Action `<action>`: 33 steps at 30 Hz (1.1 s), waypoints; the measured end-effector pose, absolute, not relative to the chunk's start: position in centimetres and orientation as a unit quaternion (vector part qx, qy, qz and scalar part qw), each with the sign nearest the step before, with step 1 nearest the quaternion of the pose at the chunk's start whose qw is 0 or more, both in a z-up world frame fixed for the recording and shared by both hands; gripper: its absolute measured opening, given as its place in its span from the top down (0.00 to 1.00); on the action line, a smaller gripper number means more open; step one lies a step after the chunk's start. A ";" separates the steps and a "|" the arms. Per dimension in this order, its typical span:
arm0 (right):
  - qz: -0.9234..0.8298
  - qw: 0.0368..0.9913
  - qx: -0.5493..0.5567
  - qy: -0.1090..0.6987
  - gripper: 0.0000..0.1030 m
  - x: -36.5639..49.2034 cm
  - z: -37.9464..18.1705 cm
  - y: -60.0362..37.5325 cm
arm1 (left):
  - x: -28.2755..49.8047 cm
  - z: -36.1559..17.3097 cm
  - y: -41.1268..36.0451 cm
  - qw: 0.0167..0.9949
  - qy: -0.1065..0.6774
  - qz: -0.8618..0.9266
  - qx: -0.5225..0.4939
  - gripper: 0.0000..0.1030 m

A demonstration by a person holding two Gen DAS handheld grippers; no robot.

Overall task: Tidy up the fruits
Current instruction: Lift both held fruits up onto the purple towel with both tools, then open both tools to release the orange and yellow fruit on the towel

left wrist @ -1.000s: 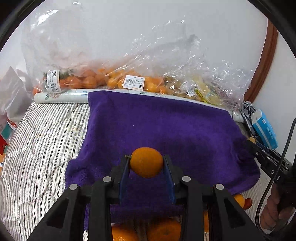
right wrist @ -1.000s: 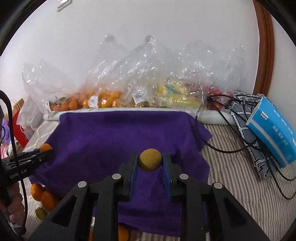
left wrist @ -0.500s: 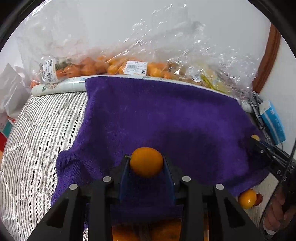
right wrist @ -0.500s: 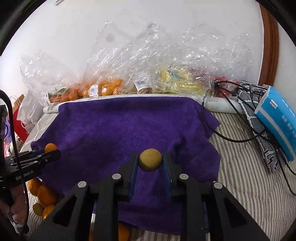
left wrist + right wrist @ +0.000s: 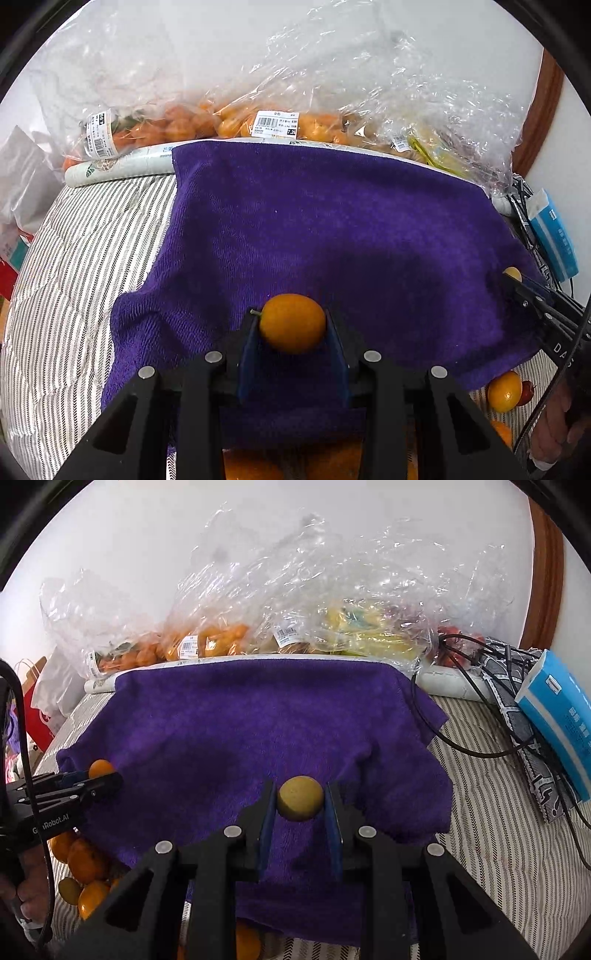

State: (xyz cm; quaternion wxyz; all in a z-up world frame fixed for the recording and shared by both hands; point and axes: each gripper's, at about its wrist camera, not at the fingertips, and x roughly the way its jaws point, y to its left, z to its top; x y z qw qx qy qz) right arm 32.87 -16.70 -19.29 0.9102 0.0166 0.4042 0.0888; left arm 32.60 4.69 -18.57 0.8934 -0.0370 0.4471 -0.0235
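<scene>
Left wrist: jaws clamp smooth orange kumquat (image 5: 292, 323) | right wrist: jaws clamp dull yellow-brown fruit (image 5: 300, 798)

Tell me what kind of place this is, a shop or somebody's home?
Most likely a home, probably a bed in a bedroom: a striped quilted cover with a purple towel spread on it, price-labelled grocery bags of fruit against the wall, a paper shopping bag alongside.

Fruit partly out of sight
Loose oranges (image 5: 255, 465) below the jaws are cut off by the frame edge; bagged fruit (image 5: 354, 631) blurs behind crinkled plastic.
</scene>
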 end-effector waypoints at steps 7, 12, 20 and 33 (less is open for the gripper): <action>0.089 0.911 0.018 0.402 0.71 32.7 -19.2 -16.8 | 32.1 -17.6 4.5 0.900 0.433 -0.030 -0.040 0.67; 0.090 0.915 0.034 0.391 0.50 32.3 -18.4 -17.3 | 31.3 -16.4 4.4 0.911 0.408 -0.036 -0.040 0.49; 0.060 0.939 0.014 0.340 0.36 30.2 -15.7 -16.9 | 29.5 -13.9 4.0 0.927 0.374 -0.020 -0.032 0.34; 0.023 0.945 0.046 0.323 0.31 24.0 -12.8 -20.5 | 23.7 -11.9 4.9 0.926 0.375 -0.027 -0.043 0.34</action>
